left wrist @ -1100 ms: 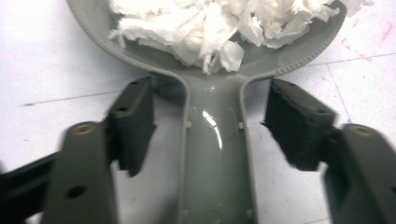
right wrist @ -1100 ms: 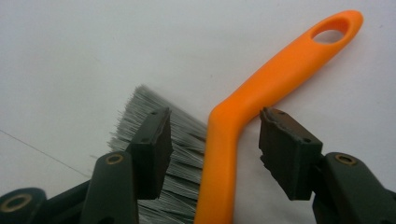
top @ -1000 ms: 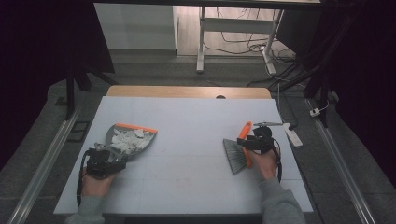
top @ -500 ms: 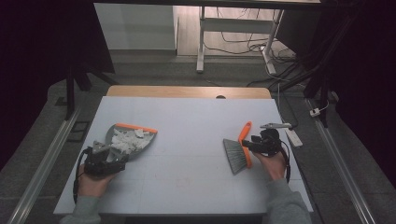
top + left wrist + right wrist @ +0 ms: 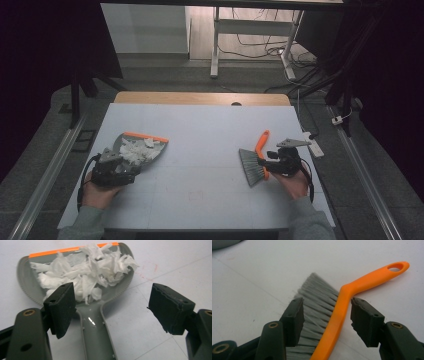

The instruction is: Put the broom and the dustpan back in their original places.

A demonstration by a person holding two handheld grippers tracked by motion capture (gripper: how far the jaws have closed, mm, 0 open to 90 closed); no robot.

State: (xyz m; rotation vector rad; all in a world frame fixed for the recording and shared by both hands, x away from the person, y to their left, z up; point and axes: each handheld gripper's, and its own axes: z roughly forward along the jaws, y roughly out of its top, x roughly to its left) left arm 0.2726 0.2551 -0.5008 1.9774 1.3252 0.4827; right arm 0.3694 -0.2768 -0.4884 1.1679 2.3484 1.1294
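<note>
A grey dustpan [image 5: 131, 142] with an orange lip lies at the table's left, holding several white paper scraps [image 5: 135, 149]. My left gripper [image 5: 120, 167] sits at its near end, open. In the left gripper view the dustpan's handle [image 5: 98, 327] runs between the wide pads without touching them, and the scraps [image 5: 85, 272] lie beyond. At the right, a brush [image 5: 252, 169] with grey bristles and an orange handle rests flat on the table. My right gripper [image 5: 267, 165] is open beside it. In the right gripper view the brush handle [image 5: 342, 307] lies between the pads, with a gap at the right pad [image 5: 364, 320].
The white table [image 5: 210, 125] has a wooden strip [image 5: 200, 98] along its far edge. A white power strip [image 5: 315, 146] lies by the right edge near the brush handle. Metal rails run along both sides on the floor, and desk legs with cables stand beyond.
My right gripper has drawn back a little to the right while the brush stays on the table. The left gripper and the dustpan have hardly moved.
</note>
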